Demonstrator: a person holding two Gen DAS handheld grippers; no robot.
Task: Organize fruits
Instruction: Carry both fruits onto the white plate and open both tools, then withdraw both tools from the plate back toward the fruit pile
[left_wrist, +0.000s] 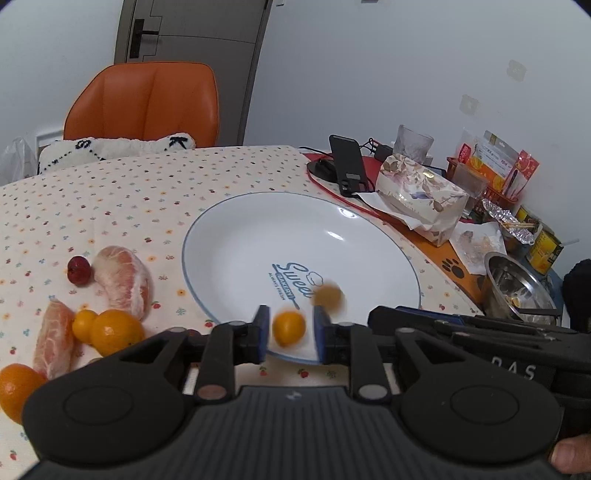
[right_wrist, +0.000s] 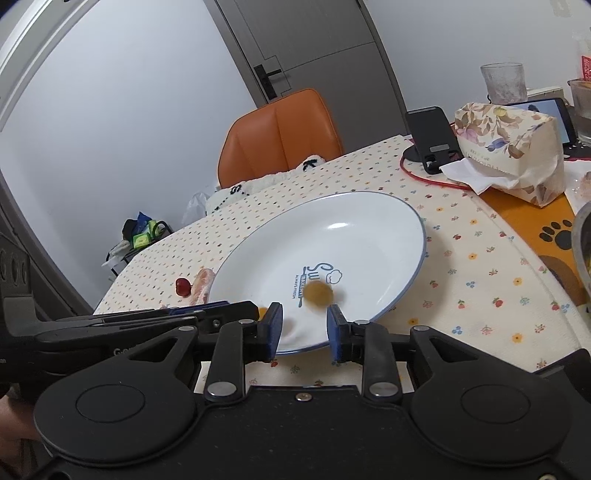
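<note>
Two blurred kumquats (left_wrist: 289, 328) over plate (left_wrist: 236, 236)

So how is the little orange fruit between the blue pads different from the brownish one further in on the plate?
The orange fruit is bright orange with a fairly crisp outline; the brownish fruit is duller and heavily smeared. The orange fruit sits between the left gripper pads, near the plate rim; the brownish fruit lies by the printed logo. Both are small and round.

A glossy white glazed plate (left_wrist: 258, 236) sits on a matt, flower-printed cloth (left_wrist: 110, 192) covering the table, beside a shiny metal bowl (left_wrist: 517, 284) and a smooth orange leather-look chair (left_wrist: 147, 99).
</note>
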